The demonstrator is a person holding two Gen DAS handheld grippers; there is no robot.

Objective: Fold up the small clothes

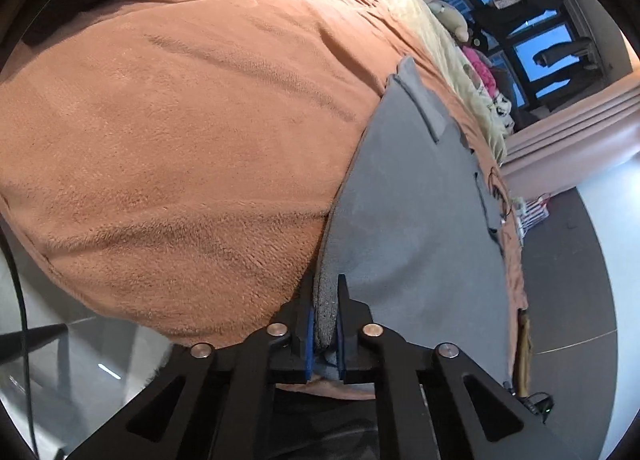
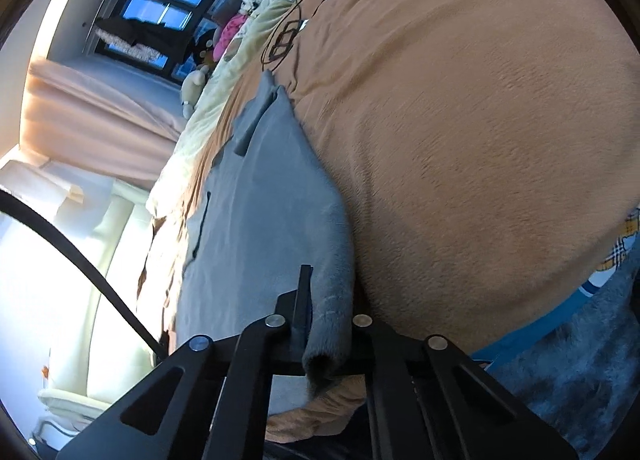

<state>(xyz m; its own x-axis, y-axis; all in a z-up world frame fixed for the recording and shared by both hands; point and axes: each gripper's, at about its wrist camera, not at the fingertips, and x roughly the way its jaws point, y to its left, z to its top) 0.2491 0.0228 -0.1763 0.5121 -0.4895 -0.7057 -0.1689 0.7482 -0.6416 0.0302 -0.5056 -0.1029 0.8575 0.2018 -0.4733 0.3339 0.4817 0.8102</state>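
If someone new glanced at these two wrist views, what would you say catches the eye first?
First, the grey garment spread flat on the orange fleece blanket, running away from both cameras. Next, the left gripper and the right gripper are each shut on a near edge of that garment, at the bottom of their views. Beyond, a bright window stands behind plush toys.

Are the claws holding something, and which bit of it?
Yes. Both claws pinch the grey garment at its near edge: the left claw one near corner, the right claw the other.
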